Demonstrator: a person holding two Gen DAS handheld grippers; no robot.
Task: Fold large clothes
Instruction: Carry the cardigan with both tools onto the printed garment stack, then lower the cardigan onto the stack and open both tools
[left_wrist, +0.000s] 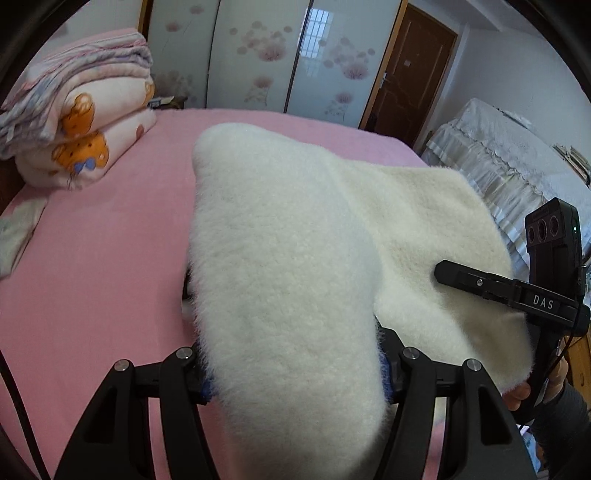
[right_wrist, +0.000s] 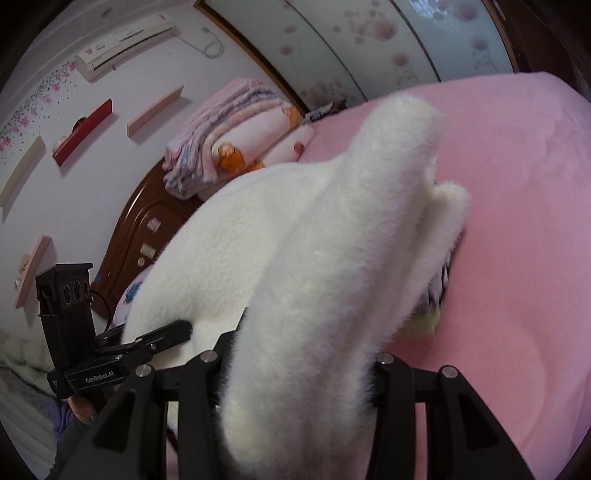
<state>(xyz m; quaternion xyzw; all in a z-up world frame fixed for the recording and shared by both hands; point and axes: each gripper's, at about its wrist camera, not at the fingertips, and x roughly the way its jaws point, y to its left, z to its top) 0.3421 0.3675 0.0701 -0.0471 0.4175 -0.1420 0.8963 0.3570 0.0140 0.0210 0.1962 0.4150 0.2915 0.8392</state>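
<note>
1. Fleece garment (left_wrist: 280, 258), white and fluffy, was held up over the pink bed sheet (left_wrist: 92, 258), a fold draped between both tools.
2. Left gripper (left_wrist: 295, 369) was clamped on the garment's thick fold; fingers hidden in pile.
3. Right gripper (right_wrist: 295, 365) likewise gripped a bunched fold of the same garment.
4. Folded quilts (left_wrist: 85, 110) lay stacked at the bed's far corner, well apart from the garment.

a home bedroom: pink bed (left_wrist: 110, 229), folded quilts (left_wrist: 92, 122) (floral wardrobe (left_wrist: 258, 55) behind).
</note>
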